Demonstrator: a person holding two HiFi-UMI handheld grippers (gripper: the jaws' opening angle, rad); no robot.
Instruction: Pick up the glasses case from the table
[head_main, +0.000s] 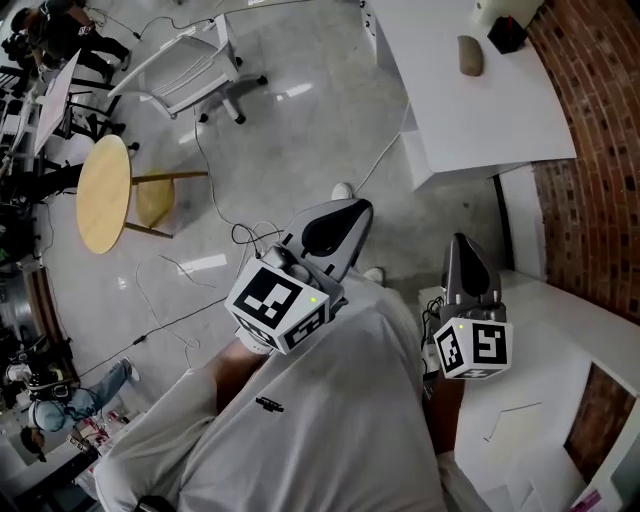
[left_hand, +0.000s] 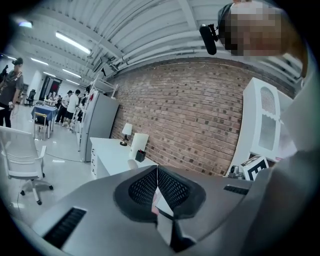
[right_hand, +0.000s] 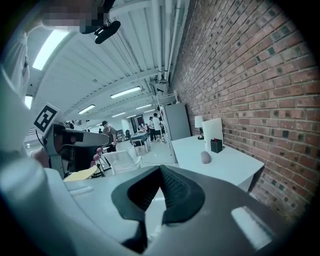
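Ahead of the right gripper (right_hand: 160, 172): the case (right_hand: 205, 157) lies on a white table (right_hand: 235, 167), well apart from the tips, with nothing touching it.
Past the case: a black pot (right_hand: 216, 145) and a lamp (right_hand: 199, 121) stand farther from the tool, by the brick wall (right_hand: 260, 75).
Right gripper: jaws pressed together, nothing between them.
Left gripper (left_hand: 157, 172): jaws meet tip to tip and are empty; the same table is ahead, slightly left.
Left of the left gripper: a round wooden table (head_main: 103, 193) and a white chair (head_main: 185, 65), both well apart from it.
Behind both grippers: a person's white shirt (head_main: 330, 420).
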